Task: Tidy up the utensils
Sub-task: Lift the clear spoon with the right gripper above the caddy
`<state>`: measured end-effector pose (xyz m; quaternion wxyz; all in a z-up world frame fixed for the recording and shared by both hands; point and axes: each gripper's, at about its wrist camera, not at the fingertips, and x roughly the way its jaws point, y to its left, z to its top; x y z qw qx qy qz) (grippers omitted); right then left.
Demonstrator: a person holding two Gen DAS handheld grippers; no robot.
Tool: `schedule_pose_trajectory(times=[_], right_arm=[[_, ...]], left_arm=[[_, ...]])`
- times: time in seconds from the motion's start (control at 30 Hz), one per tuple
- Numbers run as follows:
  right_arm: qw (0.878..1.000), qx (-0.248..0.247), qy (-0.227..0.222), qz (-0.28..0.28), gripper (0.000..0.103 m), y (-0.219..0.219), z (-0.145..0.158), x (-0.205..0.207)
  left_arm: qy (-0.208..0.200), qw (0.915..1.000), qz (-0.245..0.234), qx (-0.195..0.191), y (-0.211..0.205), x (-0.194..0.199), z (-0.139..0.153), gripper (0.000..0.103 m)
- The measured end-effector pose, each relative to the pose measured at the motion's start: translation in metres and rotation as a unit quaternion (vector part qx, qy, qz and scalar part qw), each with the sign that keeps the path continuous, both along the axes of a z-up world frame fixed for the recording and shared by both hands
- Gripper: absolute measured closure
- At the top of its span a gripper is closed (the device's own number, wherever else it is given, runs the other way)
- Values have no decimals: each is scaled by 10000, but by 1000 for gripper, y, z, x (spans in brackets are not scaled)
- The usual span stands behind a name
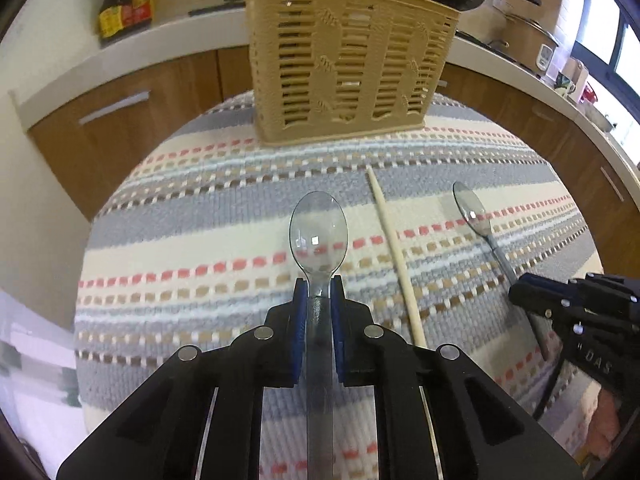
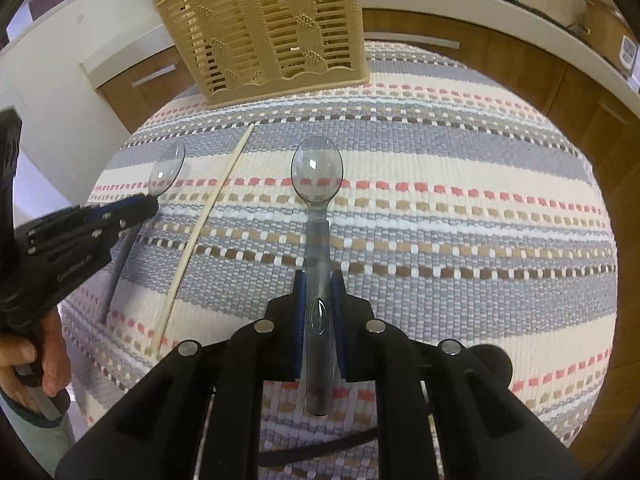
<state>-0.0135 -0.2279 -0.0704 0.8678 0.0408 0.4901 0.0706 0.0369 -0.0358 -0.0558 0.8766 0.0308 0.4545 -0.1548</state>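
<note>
Two clear grey plastic spoons: the left tool is clenched on the neck of one spoon, the right tool on the handle of the other spoon, over the striped mat. A chopstick lies between them, before the beige basket.

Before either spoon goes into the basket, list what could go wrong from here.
1. The left hand-held gripper pinches its clear spoon at the neck, the right hand-held gripper pinches its spoon mid-handle; smooth plastic could pivot or slip when tilted.
2. The slotted basket looks light; a bowl catching its rim might tip it.
3. The loose chopstick lies between both grippers and could be knocked off the striped mat.
</note>
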Motion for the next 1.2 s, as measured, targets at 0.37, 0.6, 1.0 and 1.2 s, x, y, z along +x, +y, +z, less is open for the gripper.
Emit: schedule_pose_trajectory(times=[0.37,0.6,1.0,1.2], right_arm=[[9994,287,154,-97,56,-7,14,29],[9982,-345,484,100,73,14,8,51],[9994,-324,94,100,93,26,16,41],[9980,35,-581,225,93,14,58,41]], left_arm=[[497,9971,-574,-24,1,10,-2,83],[733,9888,-1204,495,-15,15,0,76],[519,9886,-1290,572,-26,14,3,93],[-251,9941,-1017,-280,-7,20,52,93]])
